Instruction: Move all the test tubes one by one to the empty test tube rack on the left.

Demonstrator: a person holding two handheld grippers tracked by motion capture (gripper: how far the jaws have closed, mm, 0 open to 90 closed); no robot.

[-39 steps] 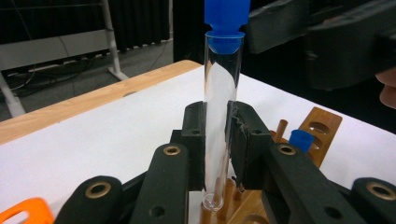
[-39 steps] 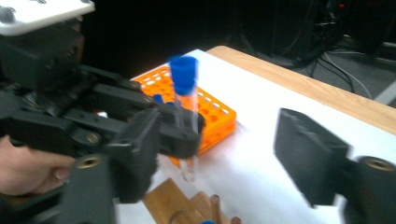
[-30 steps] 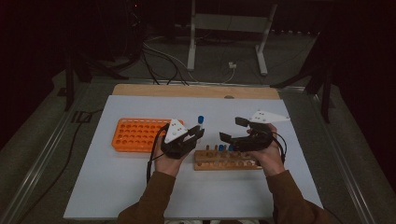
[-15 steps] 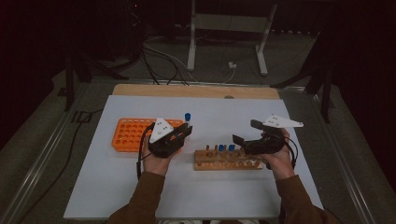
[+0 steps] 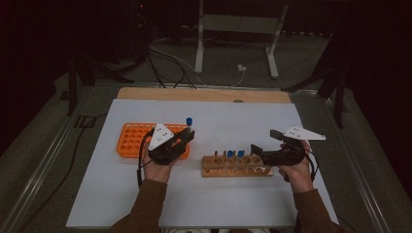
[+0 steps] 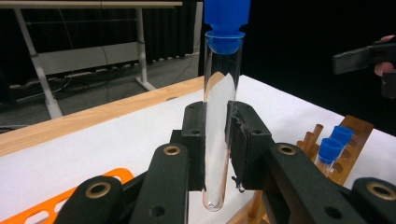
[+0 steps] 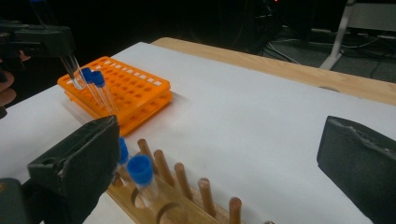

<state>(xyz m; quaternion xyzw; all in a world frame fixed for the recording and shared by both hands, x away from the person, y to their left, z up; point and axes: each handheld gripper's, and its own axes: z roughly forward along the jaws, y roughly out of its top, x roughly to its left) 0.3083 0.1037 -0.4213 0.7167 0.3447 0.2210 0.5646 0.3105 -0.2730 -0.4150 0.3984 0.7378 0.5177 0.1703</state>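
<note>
On a white table (image 5: 209,204), the left gripper (image 5: 188,137) pinches a blue-capped test tube (image 6: 219,116) upright; lower it straight into the orange rack (image 5: 131,138). The right gripper (image 5: 265,141) is spread, empty.

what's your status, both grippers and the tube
Left gripper shut on capped test tube, upright, lifted near orange rack. Right gripper open, empty, at wooden rack holding two capped tubes. Nothing in the way.
</note>
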